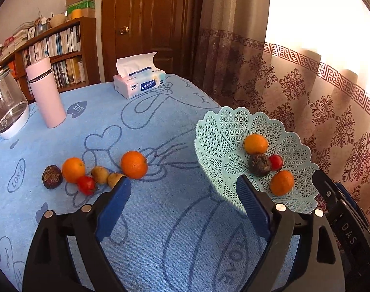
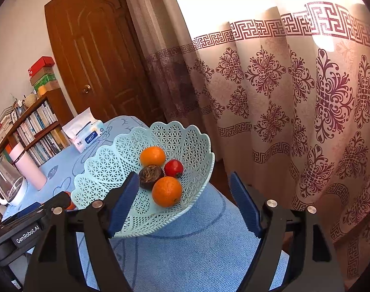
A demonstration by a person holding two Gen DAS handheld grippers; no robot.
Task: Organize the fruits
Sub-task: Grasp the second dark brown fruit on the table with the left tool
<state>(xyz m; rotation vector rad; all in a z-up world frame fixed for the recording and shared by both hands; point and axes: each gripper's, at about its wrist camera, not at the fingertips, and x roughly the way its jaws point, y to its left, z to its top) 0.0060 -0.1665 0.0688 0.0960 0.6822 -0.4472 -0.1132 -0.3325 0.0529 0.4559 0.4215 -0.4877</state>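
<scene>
Fruit sorting is midway: both the left hand-held gripper [image 1: 183, 189] and right hand-held gripper [image 2: 185, 189] are held apart and empty, four fruits are already gathered in the pale-green lattice plastic basket [image 1: 216, 131], and the nearest loose round orange [image 1: 133, 164] on the blue-clothed table [image 1: 160, 219] is judged next to be grasped.

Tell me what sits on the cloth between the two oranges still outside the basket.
In the left wrist view, a red fruit and two small yellow-brown fruits lie between the left orange and the right orange.

You are holding the left gripper [image 1: 182, 194] tilted downward, jaws standing wide with nothing between; you are keeping the right gripper [image 2: 185, 189] likewise angled down, jaws apart, empty.
</scene>
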